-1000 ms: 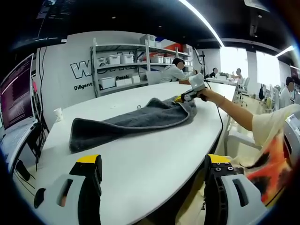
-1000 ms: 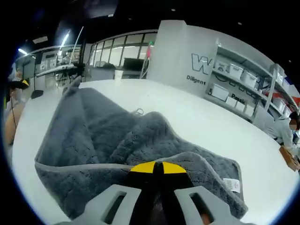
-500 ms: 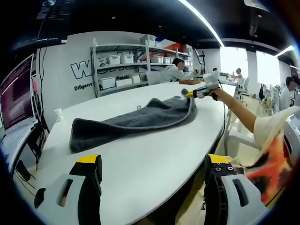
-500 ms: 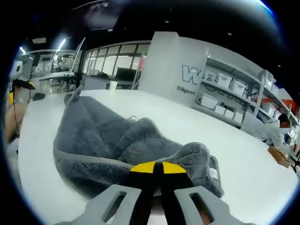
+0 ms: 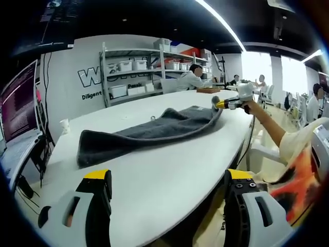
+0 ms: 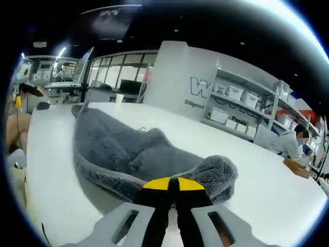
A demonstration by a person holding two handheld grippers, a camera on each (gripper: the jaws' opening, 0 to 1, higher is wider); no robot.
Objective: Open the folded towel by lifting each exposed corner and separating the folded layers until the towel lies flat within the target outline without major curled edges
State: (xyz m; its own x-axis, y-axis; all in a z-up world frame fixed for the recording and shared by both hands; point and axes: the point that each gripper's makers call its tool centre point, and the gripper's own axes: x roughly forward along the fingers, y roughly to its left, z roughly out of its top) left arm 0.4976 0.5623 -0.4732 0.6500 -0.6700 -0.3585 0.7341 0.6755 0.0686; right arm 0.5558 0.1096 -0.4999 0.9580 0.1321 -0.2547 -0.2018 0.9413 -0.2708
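1. The large white oval table [image 5: 169,170] carries the work and runs from the near foreground towards the metal shelving rack of white storage boxes [image 5: 149,67] at the back wall.
2. The dark grey plush towel with a lighter bound edge [image 5: 149,131] lies stretched lengthwise across the table top. It is bunched and partly folded, with wrinkles along its middle. In the right gripper view the towel [image 6: 139,154] has a near corner rolled over into a thick curl just behind the tong tips.
3. The right tongs [image 6: 169,186], grey with yellow tips, are closed tight on the towel's near edge, with no gap between the tips. In the left gripper view these right tongs [image 5: 222,104] hold the far end of the towel, raised slightly off the table, at the end of a person's outstretched arm.
4. The left tongs [image 5: 167,182] stand wide open, holding nothing, low over the near table edge and well apart from the towel.
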